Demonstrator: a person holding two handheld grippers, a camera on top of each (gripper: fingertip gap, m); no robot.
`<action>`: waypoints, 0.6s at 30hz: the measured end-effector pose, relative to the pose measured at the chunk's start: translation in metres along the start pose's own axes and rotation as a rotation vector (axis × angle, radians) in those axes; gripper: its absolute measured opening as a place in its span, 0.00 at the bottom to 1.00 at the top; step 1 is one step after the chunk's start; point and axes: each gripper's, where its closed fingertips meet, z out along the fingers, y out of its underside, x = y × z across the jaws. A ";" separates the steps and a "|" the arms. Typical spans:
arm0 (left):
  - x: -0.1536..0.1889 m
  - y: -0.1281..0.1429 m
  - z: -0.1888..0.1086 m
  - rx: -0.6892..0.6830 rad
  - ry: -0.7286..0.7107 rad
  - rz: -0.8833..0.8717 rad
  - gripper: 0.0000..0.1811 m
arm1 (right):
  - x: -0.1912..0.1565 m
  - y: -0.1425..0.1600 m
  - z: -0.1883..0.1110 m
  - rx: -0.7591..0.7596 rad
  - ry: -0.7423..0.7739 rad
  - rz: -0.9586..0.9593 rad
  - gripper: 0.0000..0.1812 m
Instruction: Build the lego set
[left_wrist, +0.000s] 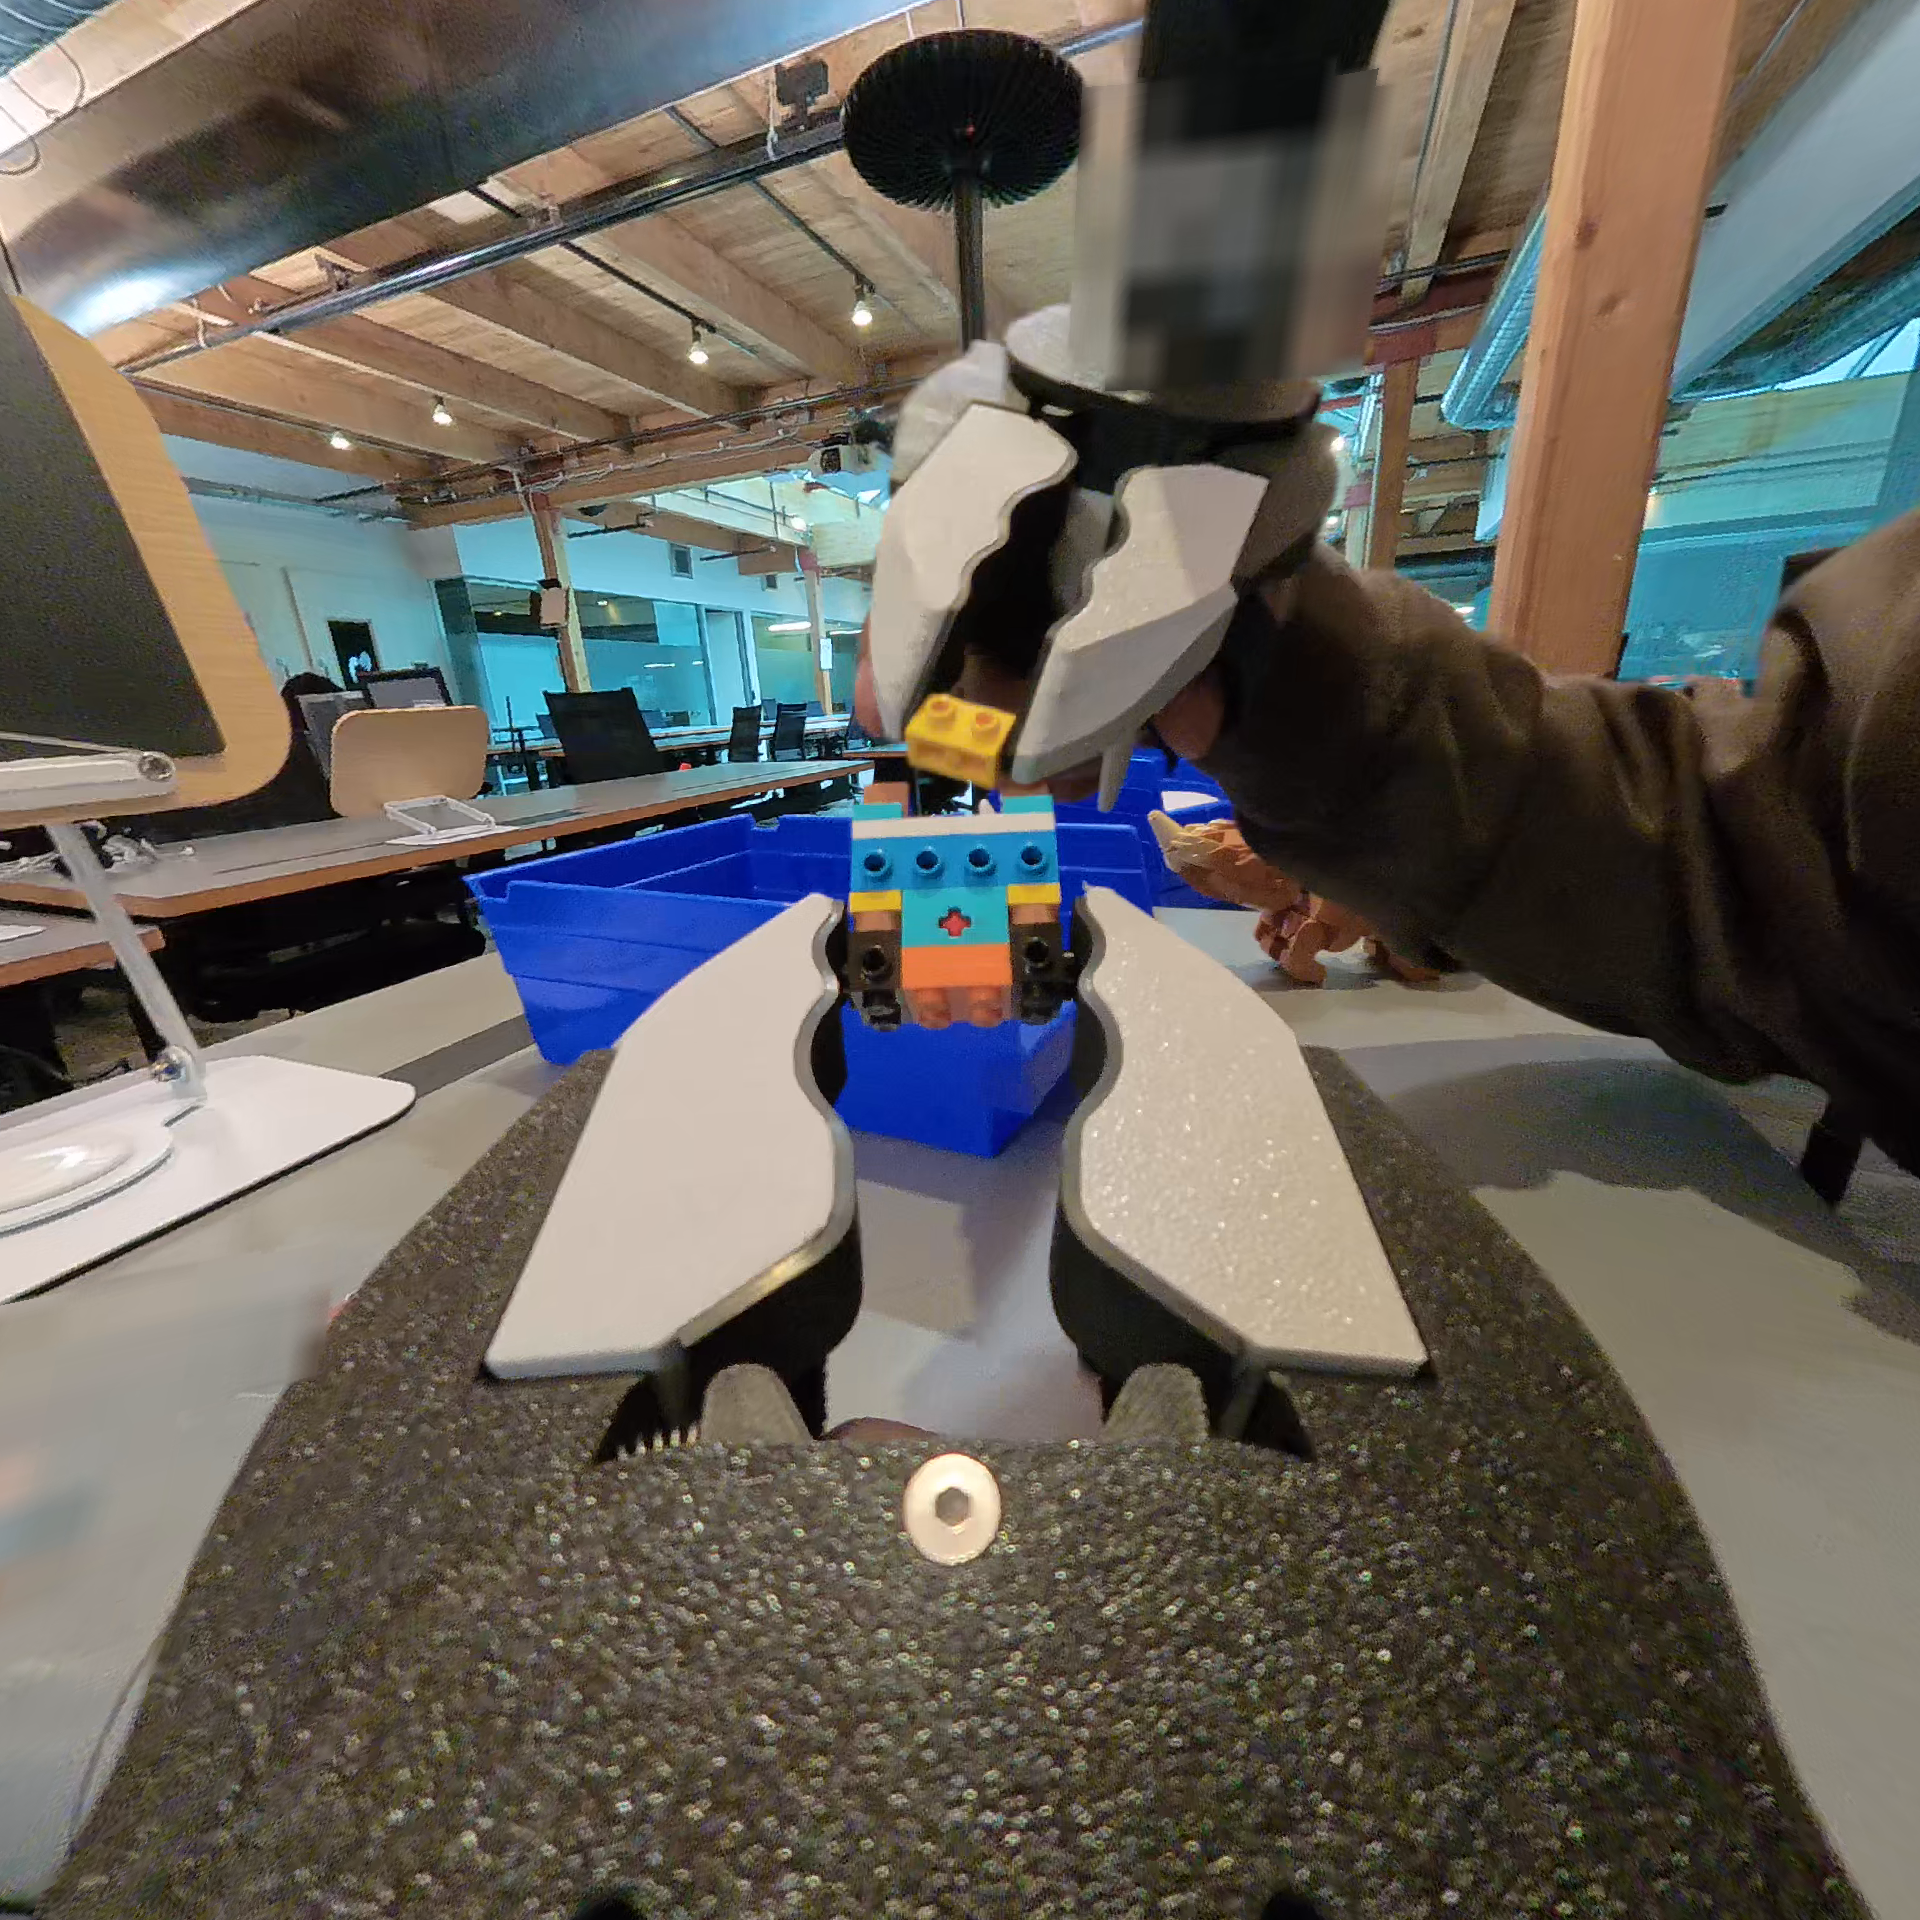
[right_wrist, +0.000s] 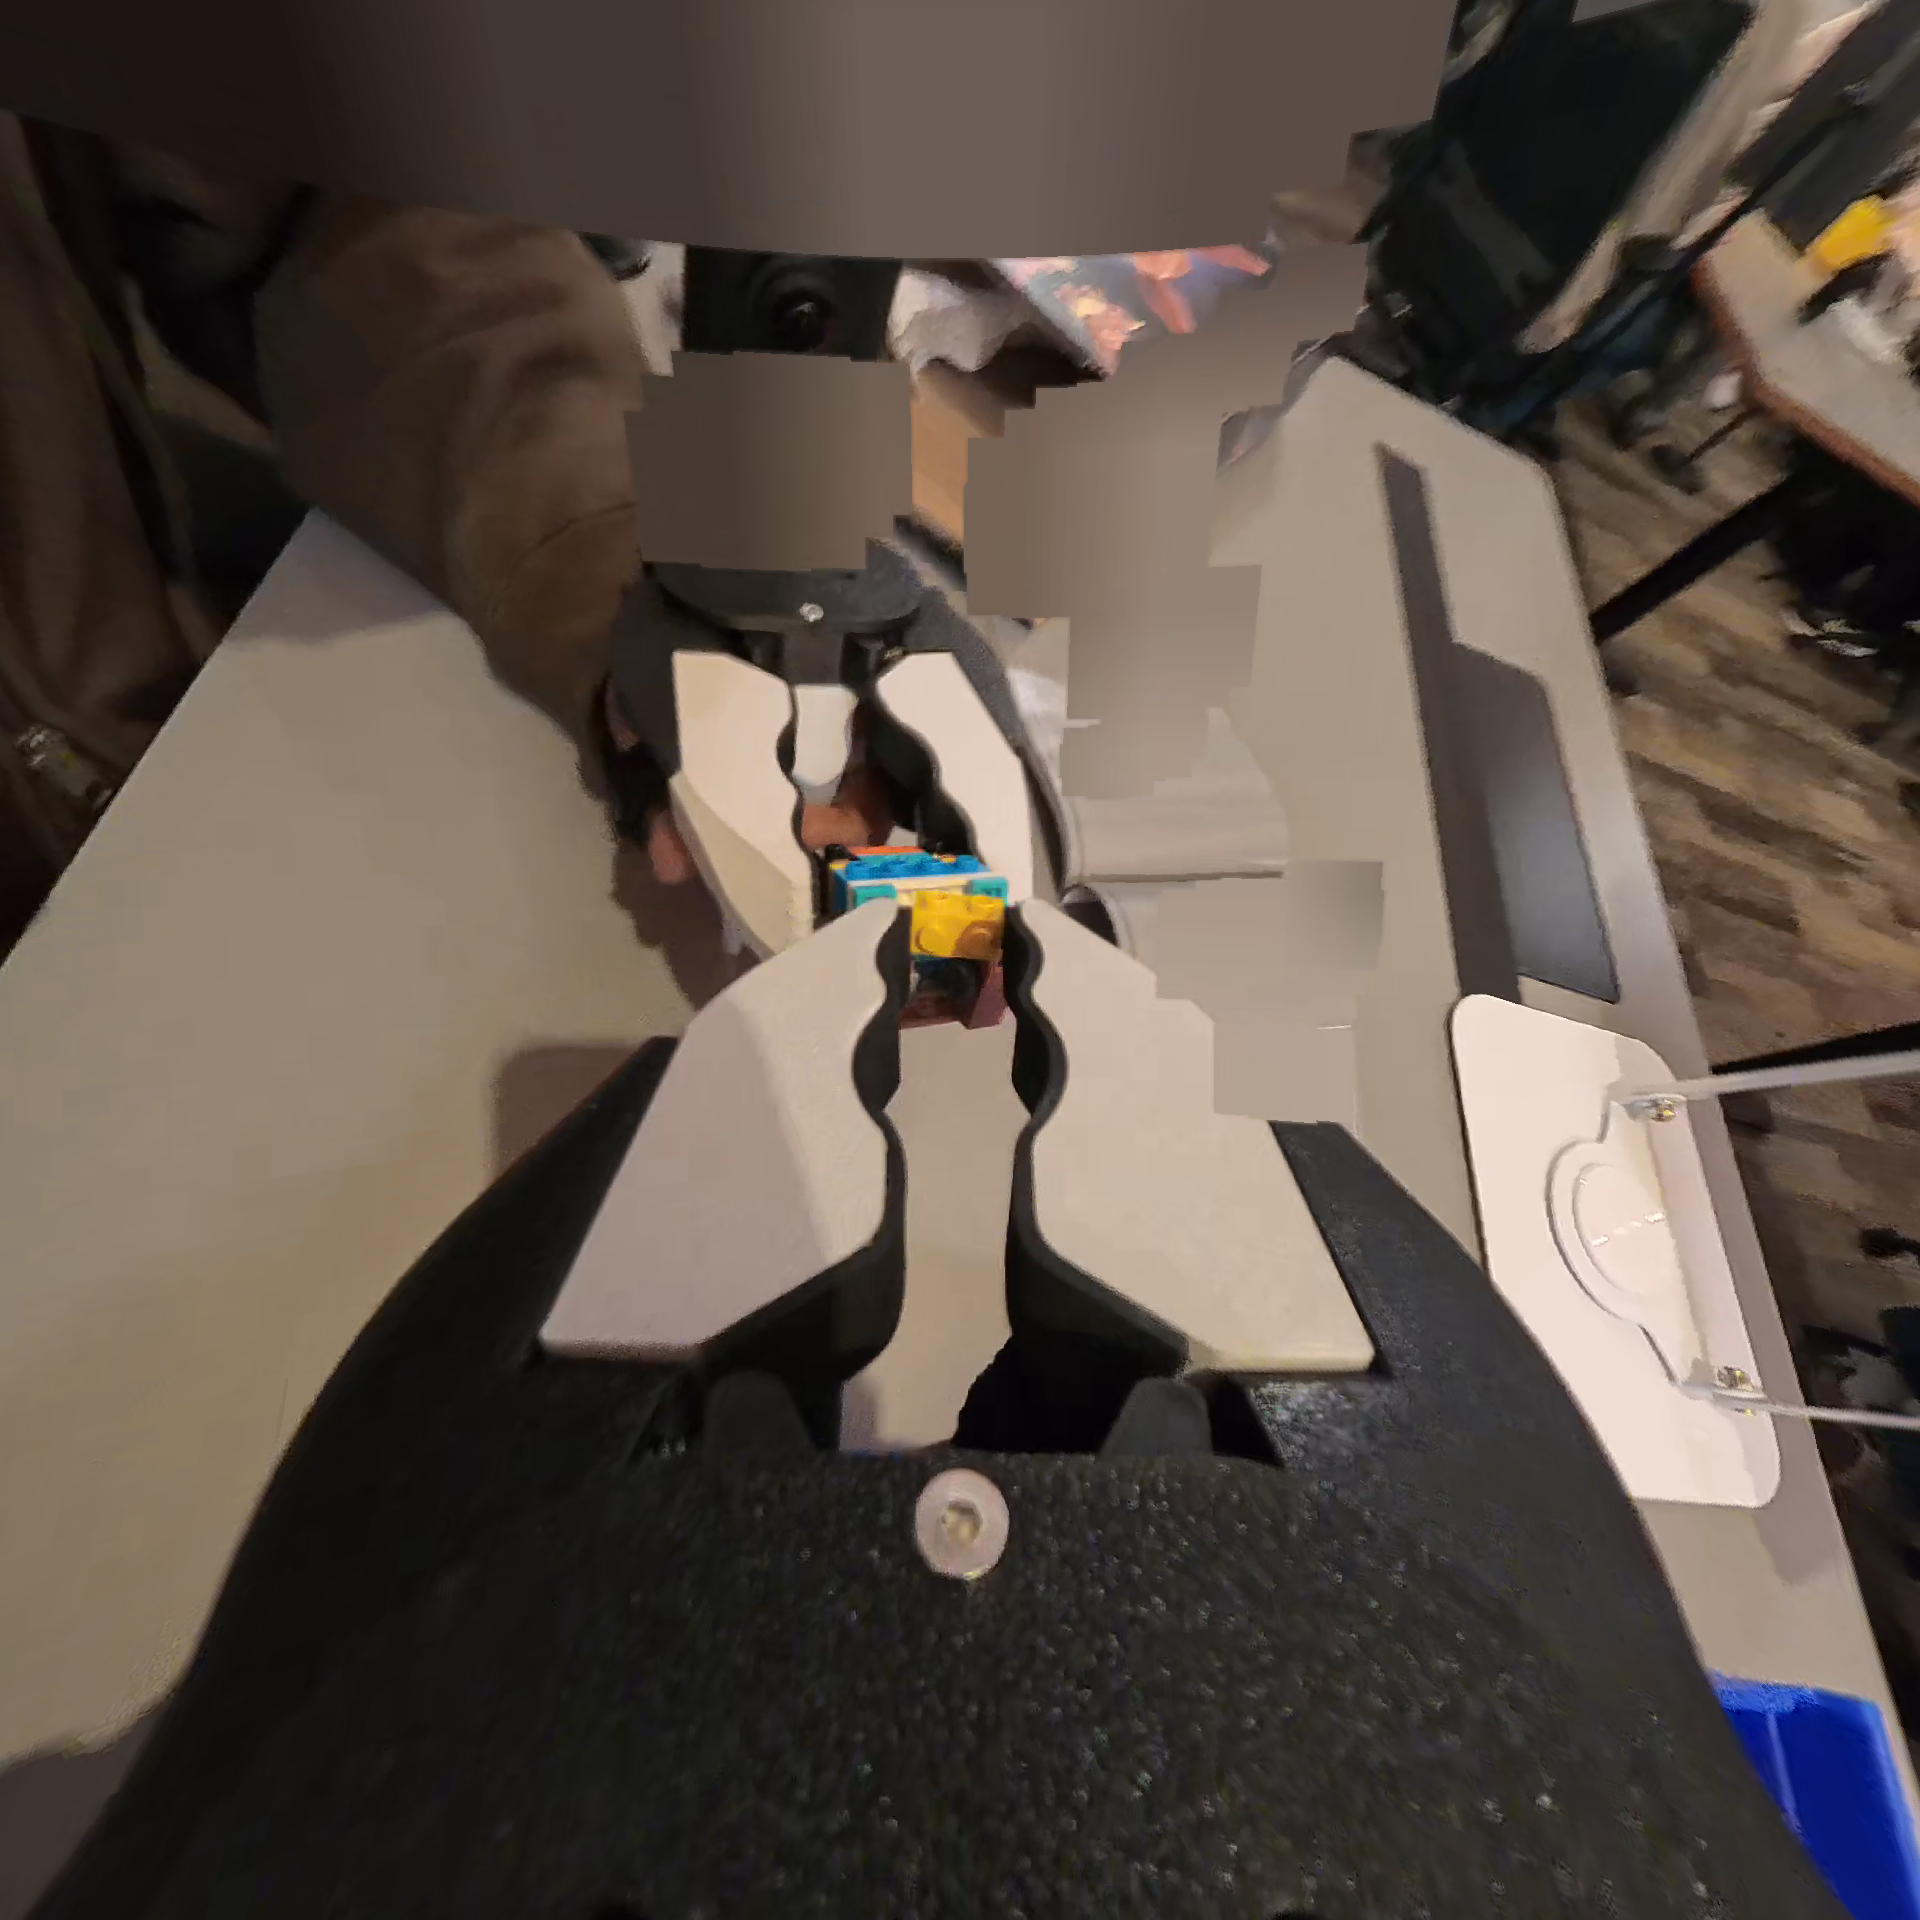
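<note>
A small lego model, built of blue, teal, orange, yellow and black bricks, is clamped between the fingertips of the left gripper and is held up off the grey worktop. The black side pieces of the model are pressed by the two grey fingers. Directly above the model, a yellow brick with two studs is pinched at the tips of the right gripper, which is pointed downward toward the model; the brick is seen just over the model's top, and whether the two touch cannot be told.

In the right wrist view, the same yellow brick is seen gripped between the tips of the right gripper, with the model right behind it and the left gripper closed on the model from the far side. A brown sleeve is seen behind the right gripper.

Blue bins are set on the worktop behind the model, toward its far edge. A brown lego animal is placed beside the bins, on the right. A white monitor stand is set at the left edge of the worktop.
</note>
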 end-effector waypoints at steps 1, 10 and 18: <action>-0.003 0.001 0.000 -0.007 -0.008 -0.003 0.22 | 0.003 -0.001 -0.001 0.039 0.044 0.021 0.09; -0.014 0.010 0.000 -0.052 -0.049 -0.002 0.22 | 0.021 0.017 -0.012 0.311 0.317 0.187 0.09; -0.026 0.016 -0.001 -0.086 -0.092 -0.015 0.22 | 0.021 0.029 -0.007 0.302 0.305 0.221 0.09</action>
